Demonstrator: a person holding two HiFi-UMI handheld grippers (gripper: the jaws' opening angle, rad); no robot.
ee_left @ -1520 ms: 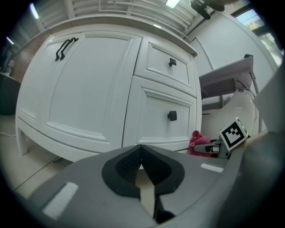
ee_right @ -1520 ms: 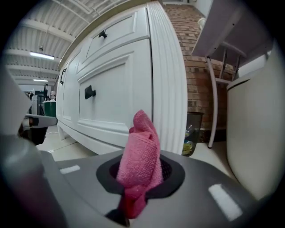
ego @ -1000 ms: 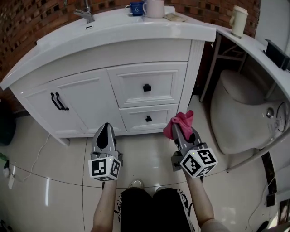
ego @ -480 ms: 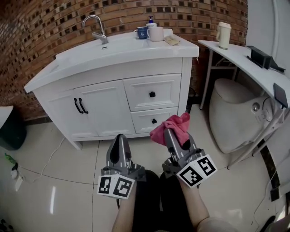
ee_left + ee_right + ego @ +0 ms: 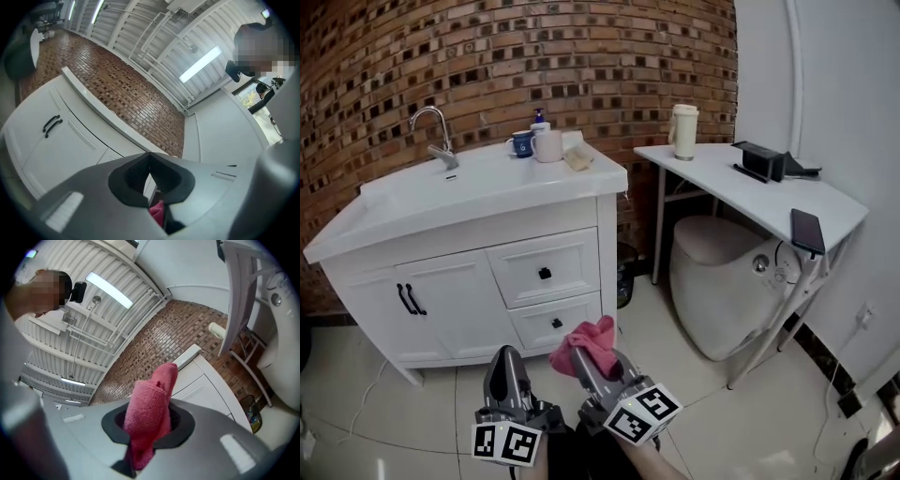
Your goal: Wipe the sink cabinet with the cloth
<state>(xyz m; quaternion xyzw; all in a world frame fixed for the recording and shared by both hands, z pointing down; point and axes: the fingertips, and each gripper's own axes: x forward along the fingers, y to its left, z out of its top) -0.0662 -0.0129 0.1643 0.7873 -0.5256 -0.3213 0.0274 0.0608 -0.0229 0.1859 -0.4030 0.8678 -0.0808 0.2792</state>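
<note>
The white sink cabinet (image 5: 487,281) stands against the brick wall, with two doors at left and two drawers at right. My right gripper (image 5: 592,361) is shut on a pink cloth (image 5: 584,343), bunched between its jaws and held low in front of the lower drawer, away from the cabinet. In the right gripper view the pink cloth (image 5: 151,411) sticks up from the closed jaws. My left gripper (image 5: 504,368) is shut and empty, beside the right one. In the left gripper view the sink cabinet (image 5: 51,140) fills the left side.
On the countertop stand a faucet (image 5: 433,133), a blue mug (image 5: 522,143) and a white mug (image 5: 548,145). A white side table (image 5: 750,192) at right carries a cream bottle (image 5: 682,131), a black box and a phone. A white toilet (image 5: 722,272) sits under it.
The view has pulled back and risen, so the cabinet looks farther off. Both grippers sit lower in the picture and closer together. The cloth stays in the right gripper.
</note>
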